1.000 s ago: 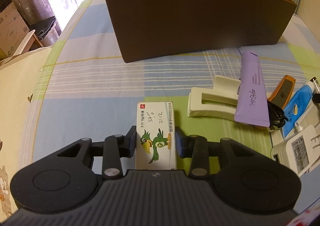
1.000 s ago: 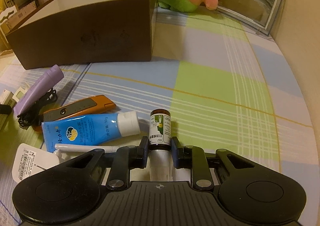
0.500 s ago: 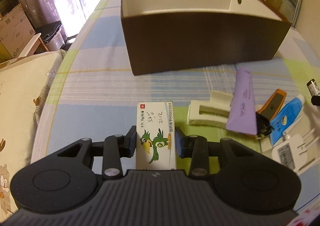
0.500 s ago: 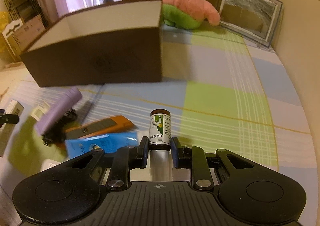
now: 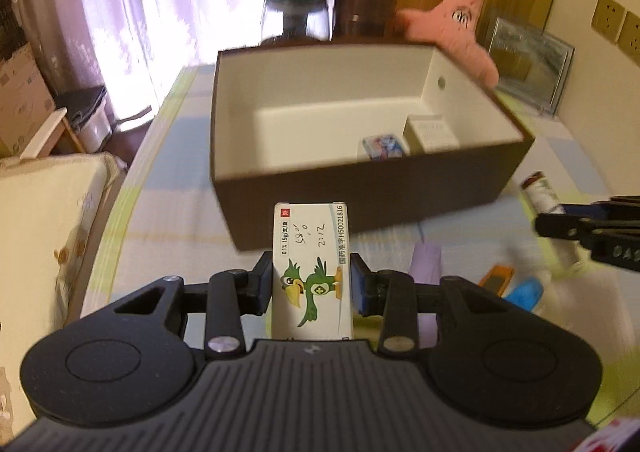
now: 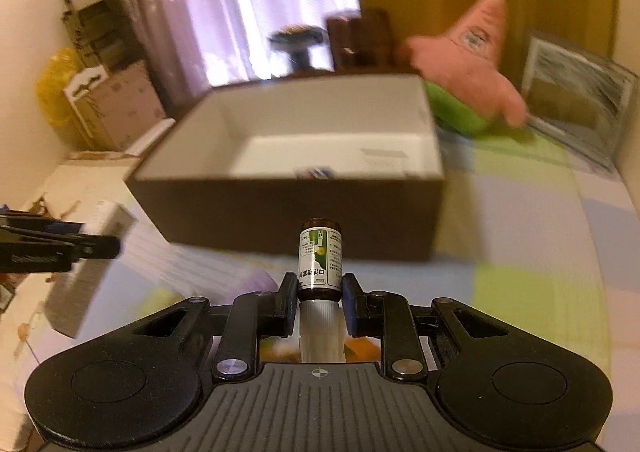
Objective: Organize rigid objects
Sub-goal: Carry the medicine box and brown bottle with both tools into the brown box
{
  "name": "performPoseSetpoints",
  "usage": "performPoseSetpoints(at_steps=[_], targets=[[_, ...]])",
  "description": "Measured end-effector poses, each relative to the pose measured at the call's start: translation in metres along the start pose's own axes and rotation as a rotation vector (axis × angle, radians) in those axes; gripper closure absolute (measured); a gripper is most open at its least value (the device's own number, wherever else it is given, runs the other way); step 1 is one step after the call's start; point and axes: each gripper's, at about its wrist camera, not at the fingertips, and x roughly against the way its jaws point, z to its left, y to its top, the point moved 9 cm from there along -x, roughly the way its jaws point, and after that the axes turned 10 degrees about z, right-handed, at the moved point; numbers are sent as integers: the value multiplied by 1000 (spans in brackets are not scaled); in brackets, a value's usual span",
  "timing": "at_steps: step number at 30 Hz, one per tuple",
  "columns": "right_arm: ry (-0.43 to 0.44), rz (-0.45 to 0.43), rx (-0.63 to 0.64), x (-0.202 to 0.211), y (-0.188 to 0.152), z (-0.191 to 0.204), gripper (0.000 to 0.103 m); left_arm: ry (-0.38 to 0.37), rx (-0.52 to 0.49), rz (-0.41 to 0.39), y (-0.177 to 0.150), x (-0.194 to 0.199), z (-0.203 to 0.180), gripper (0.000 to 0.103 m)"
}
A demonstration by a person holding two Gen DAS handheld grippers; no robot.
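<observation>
L cam: my left gripper [image 5: 312,284] clamps the parrot carton [image 5: 311,272], now lifted facing the brown box [image 5: 372,192]; two small packs inside, blurry. R cam: right gripper [image 6: 320,296] pinches the spray bottle [image 6: 320,264], also raised off the pile.

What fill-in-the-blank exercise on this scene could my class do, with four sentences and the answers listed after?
1. The left gripper holds a white carton printed with a green ____.
2. The right gripper is shut on a small brown ____.
3. The storage box is dark brown outside and ____ inside.
4. Behind the box sits a pink plush shaped like a ____.

Answers: parrot; bottle; white; starfish
</observation>
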Motion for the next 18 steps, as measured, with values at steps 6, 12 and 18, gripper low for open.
performPoseSetpoints(at_steps=[6,12,18], targets=[[34,-40,43,-12,48,28,83,-7,7,-57,43,3,-5,69],[54,-60,47,-32,94,42,83,-10,33,-96,89,1,1,69],[49,-60,36,-57,129,47,83,2,64,-115,131,-10,10,69]])
